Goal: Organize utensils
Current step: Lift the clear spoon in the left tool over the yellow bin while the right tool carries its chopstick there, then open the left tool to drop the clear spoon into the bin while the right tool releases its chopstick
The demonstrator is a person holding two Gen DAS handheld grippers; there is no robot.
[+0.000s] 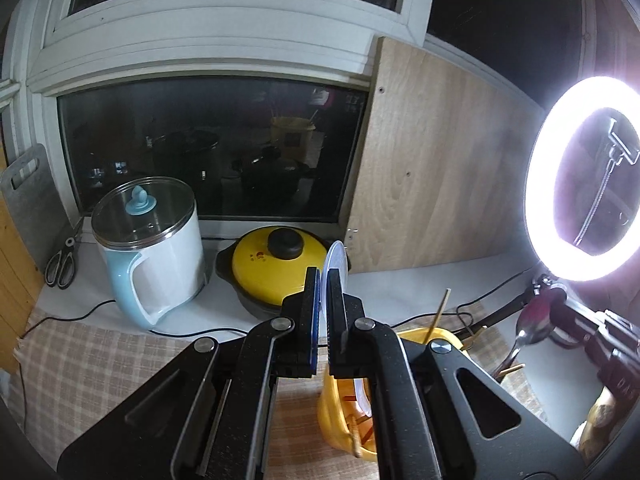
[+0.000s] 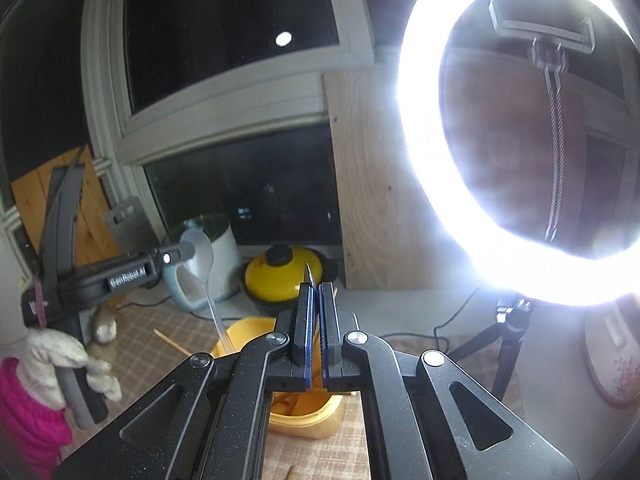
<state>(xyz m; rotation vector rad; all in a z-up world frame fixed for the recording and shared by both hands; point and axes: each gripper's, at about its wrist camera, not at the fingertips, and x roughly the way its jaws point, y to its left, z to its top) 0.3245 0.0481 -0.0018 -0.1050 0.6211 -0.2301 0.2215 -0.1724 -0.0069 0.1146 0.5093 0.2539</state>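
Left gripper (image 1: 324, 280) clamps a white plastic spoon (image 2: 199, 249) at its bowl, right gripper (image 2: 316, 292) pinches a metal spoon (image 1: 534, 320), both above the yellow holder (image 2: 304, 408); plastic one looks light, flexy, likely slippery.

White translucent plastic spoon (image 1: 335, 261): bowl up, clamped edge-on, handle slanting down into yellow utensil holder (image 2: 304, 412). Metal spoon (image 1: 530, 326): bowl up, handle down toward holder's right side. Holder: yellow plastic tub on checked cloth, upright. Bamboo chopstick (image 1: 438, 314) leaning out of holder; more sticks inside, count unclear.
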